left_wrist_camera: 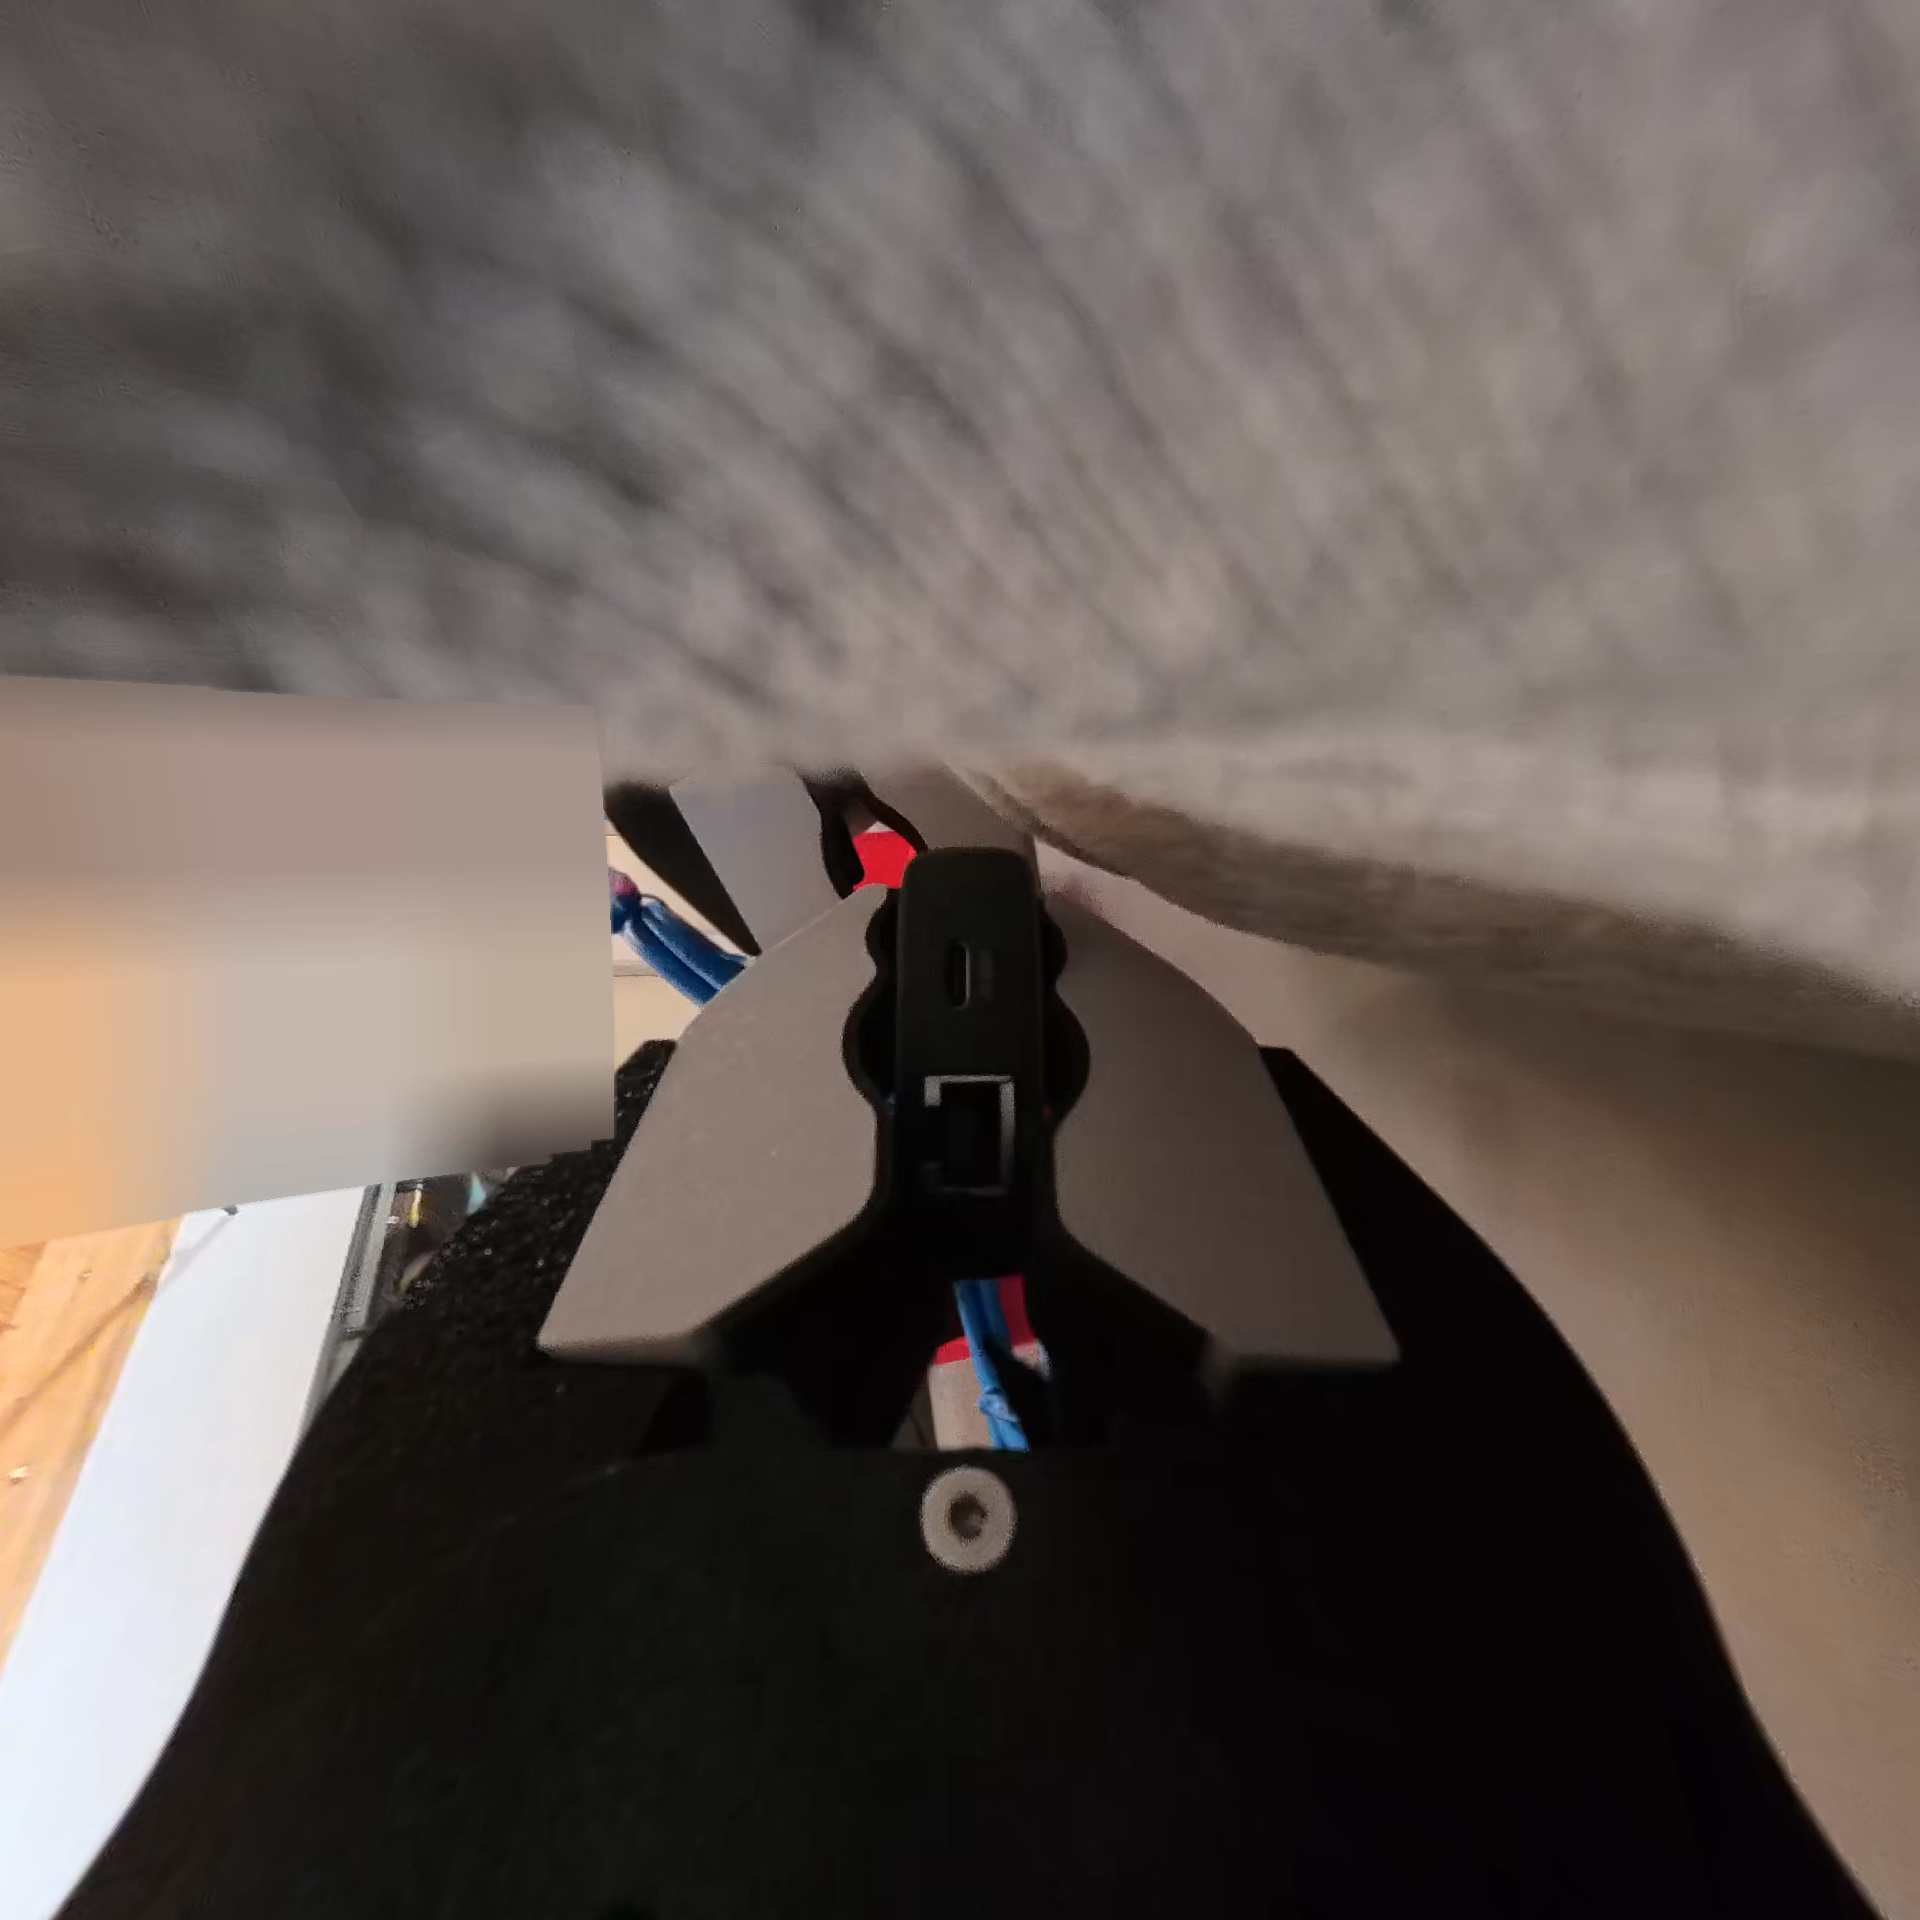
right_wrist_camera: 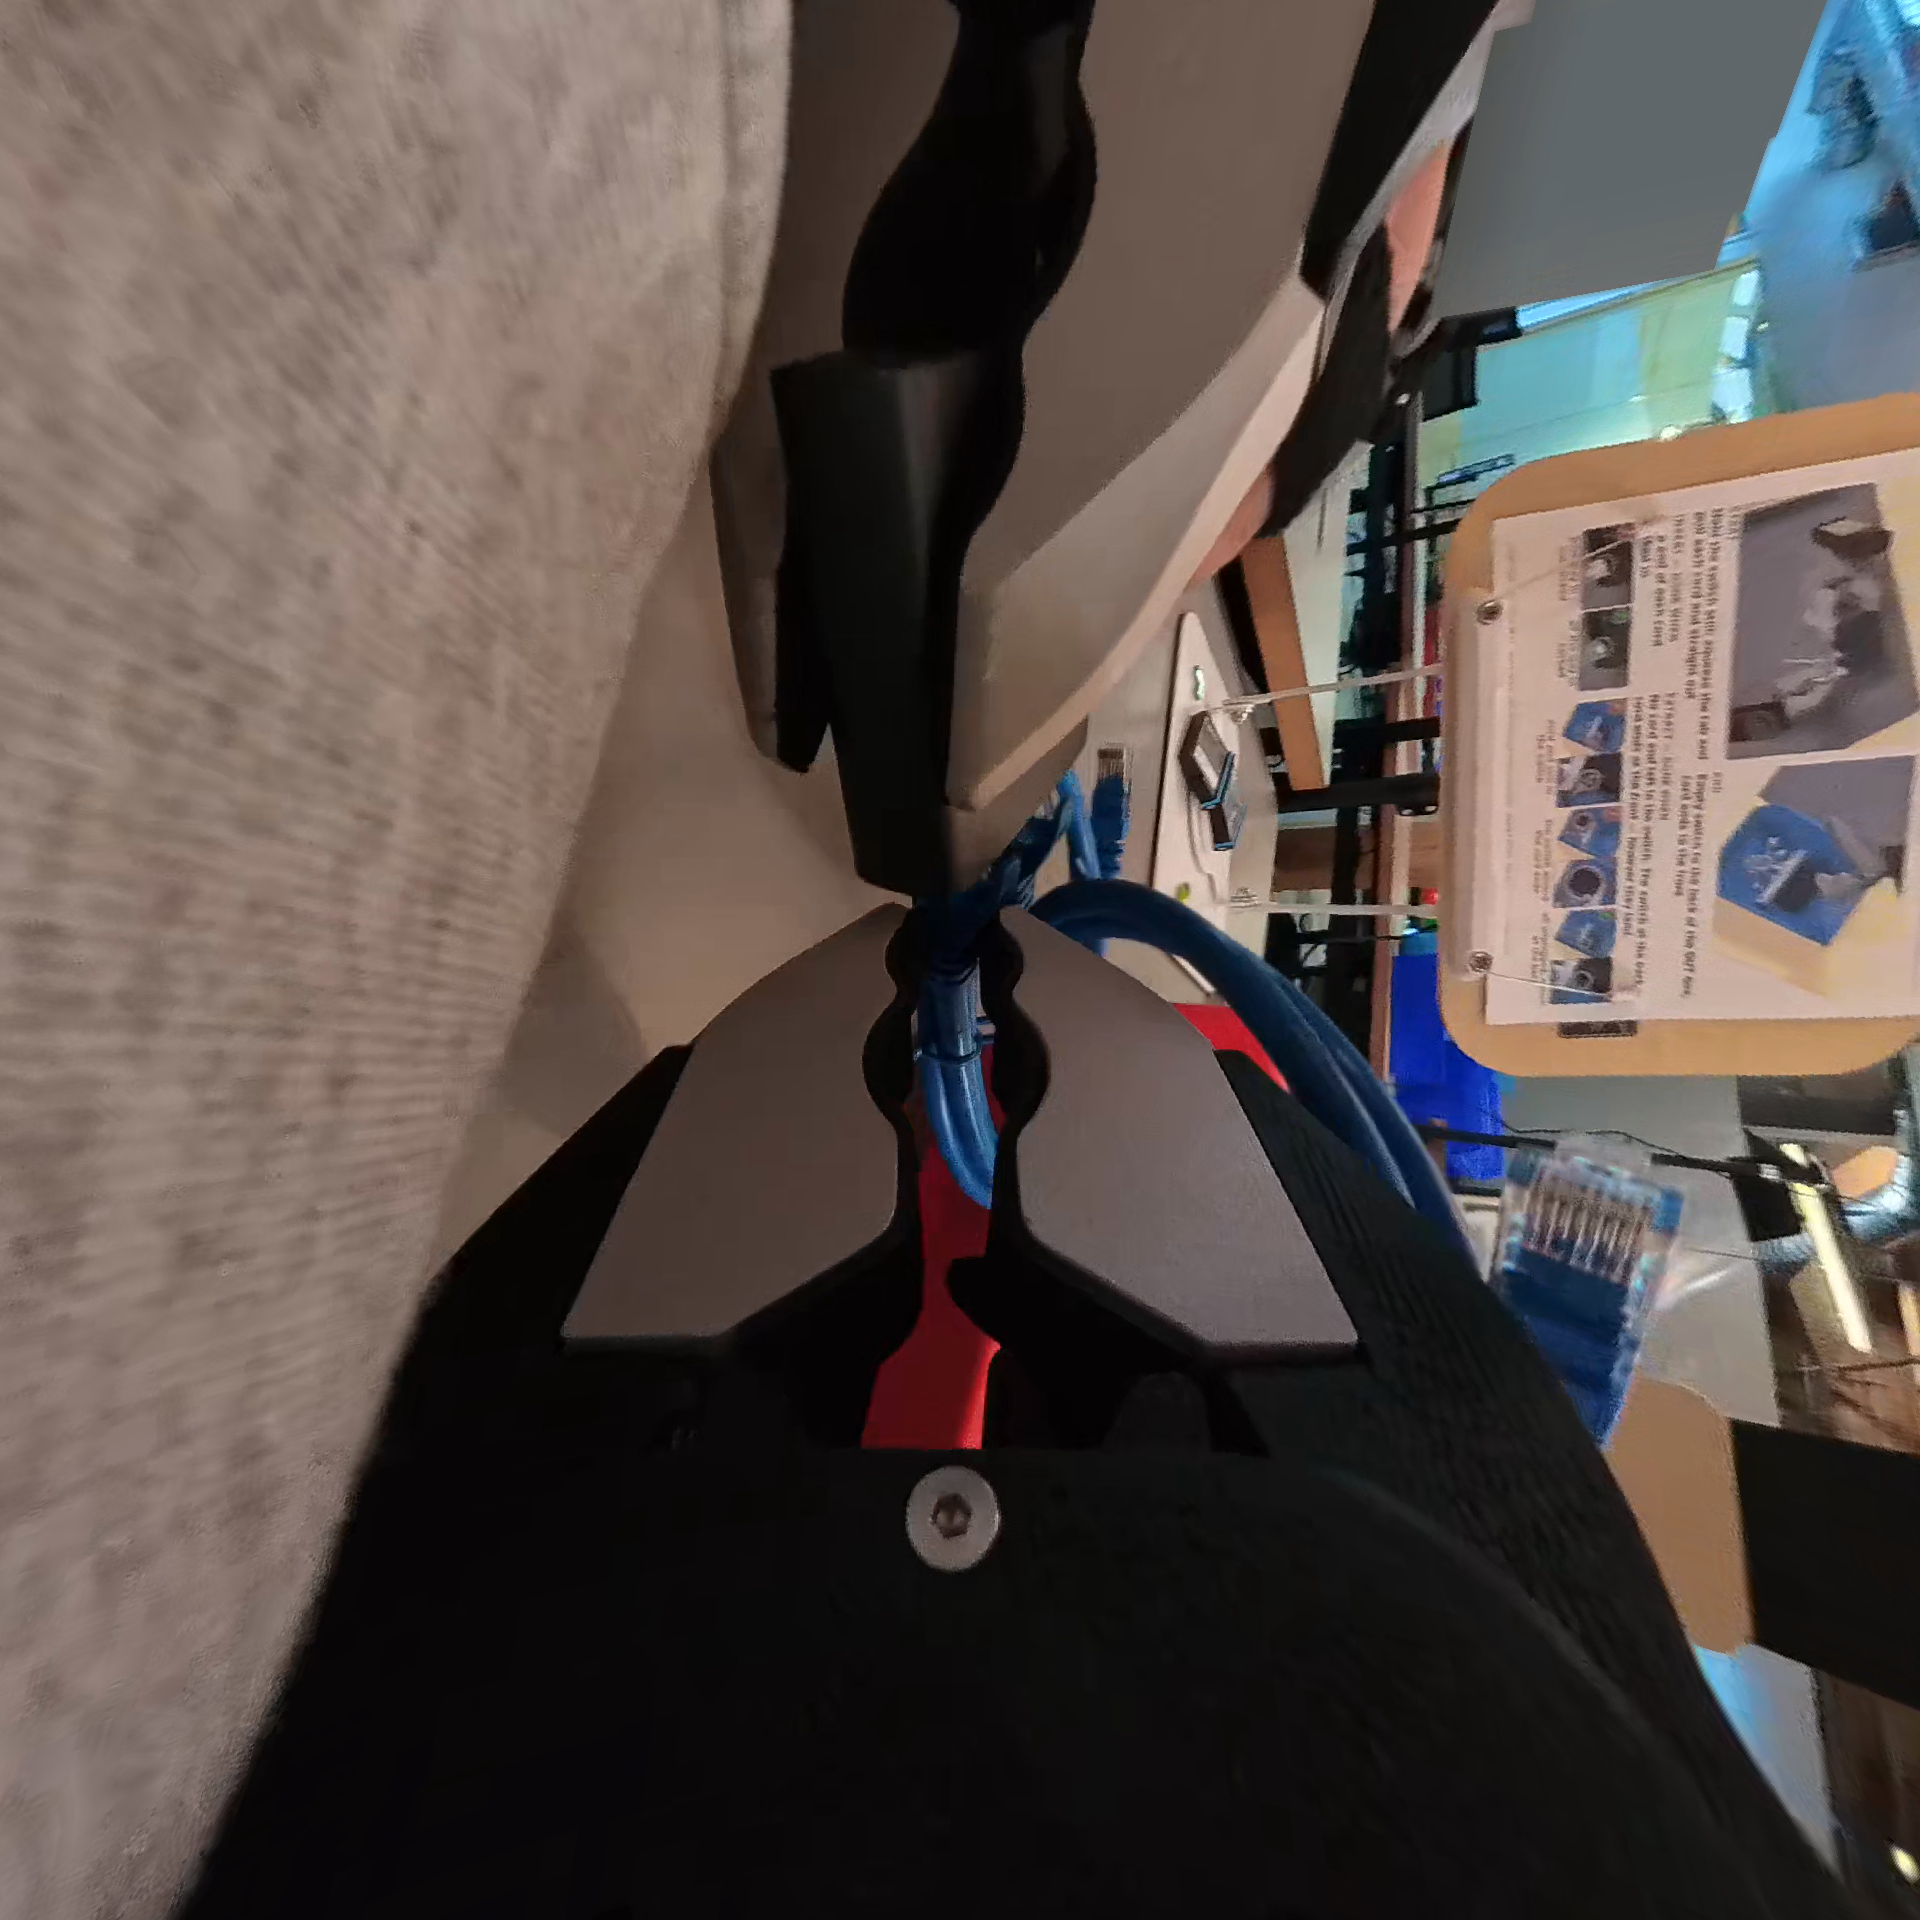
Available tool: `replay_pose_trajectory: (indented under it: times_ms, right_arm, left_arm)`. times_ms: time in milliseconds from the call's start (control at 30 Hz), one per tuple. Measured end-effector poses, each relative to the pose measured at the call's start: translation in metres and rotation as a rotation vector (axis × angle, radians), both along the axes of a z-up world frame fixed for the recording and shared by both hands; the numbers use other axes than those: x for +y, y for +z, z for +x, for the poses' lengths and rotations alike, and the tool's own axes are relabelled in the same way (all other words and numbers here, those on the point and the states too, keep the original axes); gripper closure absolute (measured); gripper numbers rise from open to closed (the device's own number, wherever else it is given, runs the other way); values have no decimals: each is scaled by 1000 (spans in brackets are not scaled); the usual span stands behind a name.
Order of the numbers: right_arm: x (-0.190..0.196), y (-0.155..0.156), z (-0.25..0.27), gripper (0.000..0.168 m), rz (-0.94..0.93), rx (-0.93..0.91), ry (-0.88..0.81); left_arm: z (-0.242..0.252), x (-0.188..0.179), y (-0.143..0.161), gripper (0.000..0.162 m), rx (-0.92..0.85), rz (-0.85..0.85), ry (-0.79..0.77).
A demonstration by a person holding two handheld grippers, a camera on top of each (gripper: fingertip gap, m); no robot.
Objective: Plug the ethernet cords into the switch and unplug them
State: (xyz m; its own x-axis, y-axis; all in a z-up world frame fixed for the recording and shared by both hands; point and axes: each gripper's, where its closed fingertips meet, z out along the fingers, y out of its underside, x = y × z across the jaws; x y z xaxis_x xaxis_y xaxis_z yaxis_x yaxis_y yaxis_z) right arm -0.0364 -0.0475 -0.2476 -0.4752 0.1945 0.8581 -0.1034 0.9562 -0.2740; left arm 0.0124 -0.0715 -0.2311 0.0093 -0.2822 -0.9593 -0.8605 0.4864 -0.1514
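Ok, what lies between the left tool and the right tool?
The right wrist view shows it: a black device, shut in the left tool, reaches down to the right tool, which is shut on blue cable. No bare gap.

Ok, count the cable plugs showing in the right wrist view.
2. One clear plug hangs close at the right, beside the right gripper; a second plug sits farther off above the blue cables. More may be hidden.
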Motion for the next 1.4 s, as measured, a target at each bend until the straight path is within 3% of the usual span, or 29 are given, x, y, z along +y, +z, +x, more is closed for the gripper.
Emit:
replay_pose_trajectory:
  times_ms: [267, 433, 500, 667, 833, 900, 1033, 1133, 1233, 1400]
  right_arm:
    - [-5, -13, 2, 158, -127, -84, 22]
    - [7, -11, -3, 126, -152, -69, -18]
    - [17, -7, -3, 119, -170, -55, -46]
    - [22, 26, 3, 117, -355, -13, -47]
    - [1, 74, -3, 118, -435, 39, 33]
    - [-18, 86, -9, 119, -453, -9, 85]
    - [-37, 81, -33, 124, -415, -122, 110]
    - [-48, 85, -35, 130, -510, -176, 179]
    - [-53, 91, -34, 131, -591, -208, 222]
    - [-46, 81, -35, 136, -603, -310, 166]
  left_arm:
    - [-2, -3, -6, 141, -97, -53, 43]
    - [-19, -4, 14, 141, -224, -12, 114]
    - [-30, -9, 28, 140, -358, -31, 141]
    - [-65, -22, 66, 141, -771, -103, 147]
    - [-86, -22, 77, 141, -936, -243, 174]
    - [-86, -18, 78, 141, -947, -326, 209]
    - [-68, -13, 77, 140, -832, -493, 257]
    - [-62, -12, 79, 140, -779, -508, 289]
    - [-61, -14, 86, 140, -834, -510, 281]
    - [-64, -12, 83, 141, -887, -501, 314]
